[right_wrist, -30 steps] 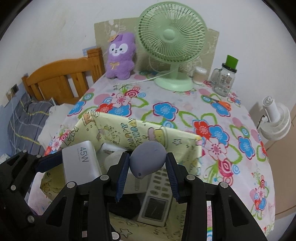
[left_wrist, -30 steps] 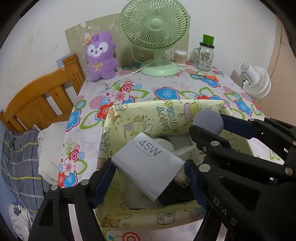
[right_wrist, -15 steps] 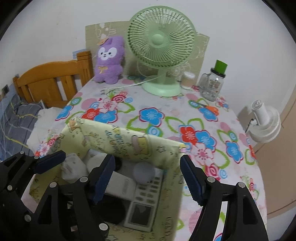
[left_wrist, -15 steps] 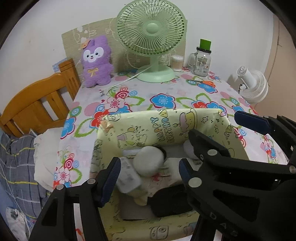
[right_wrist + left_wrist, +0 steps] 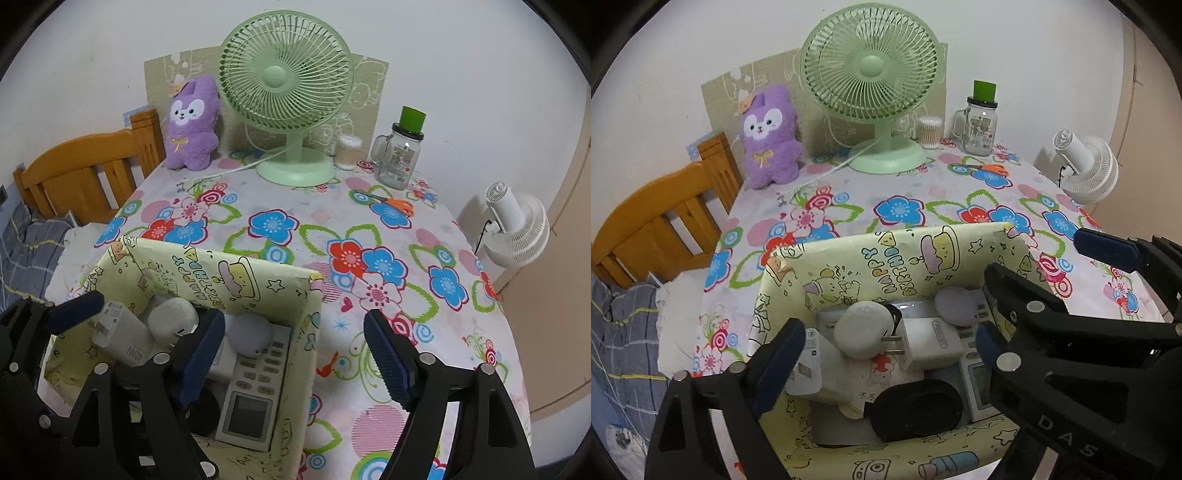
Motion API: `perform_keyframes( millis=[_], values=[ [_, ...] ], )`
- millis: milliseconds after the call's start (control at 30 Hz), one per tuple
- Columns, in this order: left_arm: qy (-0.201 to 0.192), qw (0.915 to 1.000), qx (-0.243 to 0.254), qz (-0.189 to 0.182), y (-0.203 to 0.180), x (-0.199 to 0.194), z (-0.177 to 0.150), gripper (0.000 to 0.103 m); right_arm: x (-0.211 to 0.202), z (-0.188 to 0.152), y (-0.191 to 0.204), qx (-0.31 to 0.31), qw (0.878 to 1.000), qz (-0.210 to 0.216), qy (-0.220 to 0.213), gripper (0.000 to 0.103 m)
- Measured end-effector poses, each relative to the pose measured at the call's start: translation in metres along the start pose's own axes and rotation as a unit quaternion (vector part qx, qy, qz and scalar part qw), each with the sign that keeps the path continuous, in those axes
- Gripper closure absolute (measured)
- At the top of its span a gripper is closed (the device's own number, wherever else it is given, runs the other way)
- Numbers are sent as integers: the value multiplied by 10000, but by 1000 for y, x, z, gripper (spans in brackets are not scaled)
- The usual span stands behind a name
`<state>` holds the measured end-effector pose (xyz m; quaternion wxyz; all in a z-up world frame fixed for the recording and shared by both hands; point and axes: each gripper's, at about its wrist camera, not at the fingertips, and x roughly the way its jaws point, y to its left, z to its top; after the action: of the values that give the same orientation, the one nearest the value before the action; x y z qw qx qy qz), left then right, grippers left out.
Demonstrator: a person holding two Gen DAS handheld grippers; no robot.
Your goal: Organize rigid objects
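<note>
White charger (image 5: pixel 809 363) dropped, lying in yellow box (image 5: pixel 886 254)

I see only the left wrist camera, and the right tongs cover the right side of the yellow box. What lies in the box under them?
Observer: A white remote control lies flat there, with its small screen at the near end.
Operator: Do the right tongs hold anything?
Observer: No. The right tongs are open, and their jaws have just been opening. They grip nothing. One finger hangs over the inside of the box. The other is outside its right wall, over the tablecloth.
</note>
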<state>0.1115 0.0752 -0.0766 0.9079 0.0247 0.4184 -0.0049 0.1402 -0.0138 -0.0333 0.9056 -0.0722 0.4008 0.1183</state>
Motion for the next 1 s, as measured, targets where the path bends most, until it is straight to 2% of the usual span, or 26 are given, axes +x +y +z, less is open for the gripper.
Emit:
perform_keyframes(
  millis=[333, 1000],
  values=[
    [-87, 10000, -16, 8, -10, -19, -3, 2, -20, -8, -13, 113, 9998, 15, -135, 11],
    [-505, 9984, -145, -231, -46, -68, -1, 0, -86, -25, -62, 461, 9967, -146, -654, 4]
  ],
)
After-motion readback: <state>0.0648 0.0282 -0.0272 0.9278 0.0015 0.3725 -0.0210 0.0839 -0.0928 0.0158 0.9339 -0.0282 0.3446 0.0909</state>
